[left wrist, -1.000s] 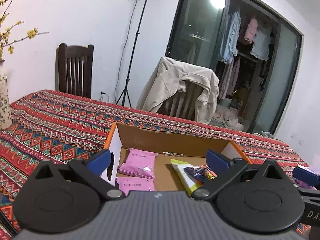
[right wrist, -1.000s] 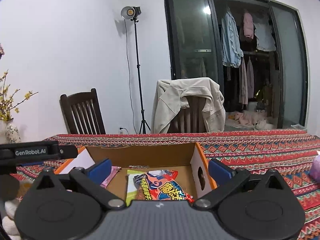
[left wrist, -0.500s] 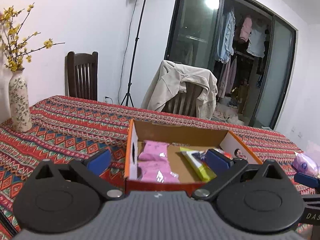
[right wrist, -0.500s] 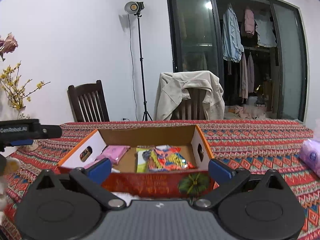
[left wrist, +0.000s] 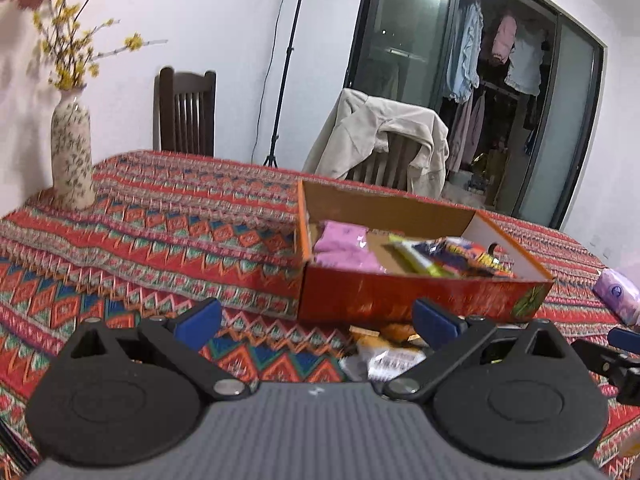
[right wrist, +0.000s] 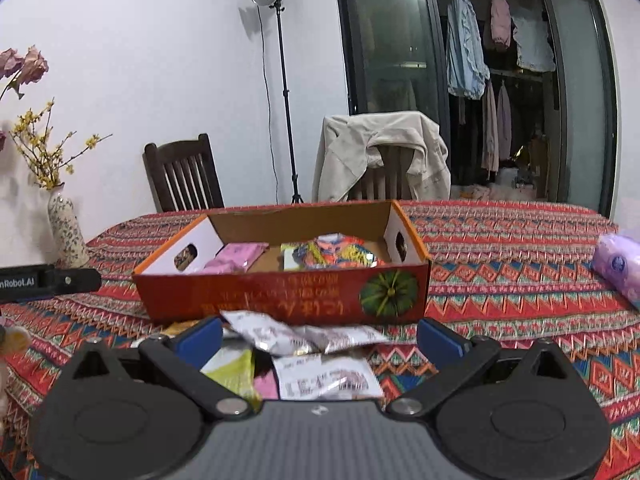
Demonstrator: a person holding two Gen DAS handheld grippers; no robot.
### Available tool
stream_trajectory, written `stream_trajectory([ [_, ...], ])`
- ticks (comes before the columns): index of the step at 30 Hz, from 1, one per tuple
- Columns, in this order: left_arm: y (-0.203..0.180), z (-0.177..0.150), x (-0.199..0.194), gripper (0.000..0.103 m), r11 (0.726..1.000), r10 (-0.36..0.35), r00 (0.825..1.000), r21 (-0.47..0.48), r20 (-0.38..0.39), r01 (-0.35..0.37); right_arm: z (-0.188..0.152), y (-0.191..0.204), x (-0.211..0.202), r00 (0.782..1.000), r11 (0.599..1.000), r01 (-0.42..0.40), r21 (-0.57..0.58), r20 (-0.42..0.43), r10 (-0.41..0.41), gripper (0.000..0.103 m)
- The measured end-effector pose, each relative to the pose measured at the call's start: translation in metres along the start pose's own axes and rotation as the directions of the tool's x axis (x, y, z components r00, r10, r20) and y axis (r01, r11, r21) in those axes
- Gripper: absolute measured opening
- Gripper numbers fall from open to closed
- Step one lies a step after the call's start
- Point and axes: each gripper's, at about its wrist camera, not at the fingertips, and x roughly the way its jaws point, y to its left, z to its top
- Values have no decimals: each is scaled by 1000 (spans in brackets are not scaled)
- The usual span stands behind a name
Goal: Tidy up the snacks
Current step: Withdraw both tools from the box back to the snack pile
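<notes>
A red cardboard box (left wrist: 400, 300) (right wrist: 280, 292) sits on the patterned tablecloth. It holds pink packets (left wrist: 344, 240) (right wrist: 240, 256), a yellow-green packet (left wrist: 412, 258) and a colourful packet (left wrist: 468, 256) (right wrist: 340, 254). Loose snack packets lie in front of the box: silvery ones (right wrist: 296, 336) (left wrist: 388, 356), a white one (right wrist: 324, 378) and a yellow-green one (right wrist: 234, 368). My left gripper (left wrist: 316, 318) is open and empty, just short of the box's near wall. My right gripper (right wrist: 318, 336) is open and empty, over the loose packets.
A flowered vase (left wrist: 72, 156) (right wrist: 68, 232) stands at the table's far left. A purple tissue pack (left wrist: 616, 294) (right wrist: 618, 268) lies at the right. Two chairs (right wrist: 184, 178), one draped with a beige jacket (right wrist: 380, 156), and a light stand (right wrist: 284, 92) are behind the table.
Both grippers have drawn back from over the box toward the near side of the table. The loose packets in front of the box have come into view. Both stay open and empty.
</notes>
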Motion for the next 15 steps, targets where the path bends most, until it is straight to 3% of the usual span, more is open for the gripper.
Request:
stream_trajectory([
  [15, 23, -30, 17, 103, 1000, 9, 1000, -14, -10, -9, -17, 1, 5, 998, 1000, 21, 2, -56, -21, 103],
])
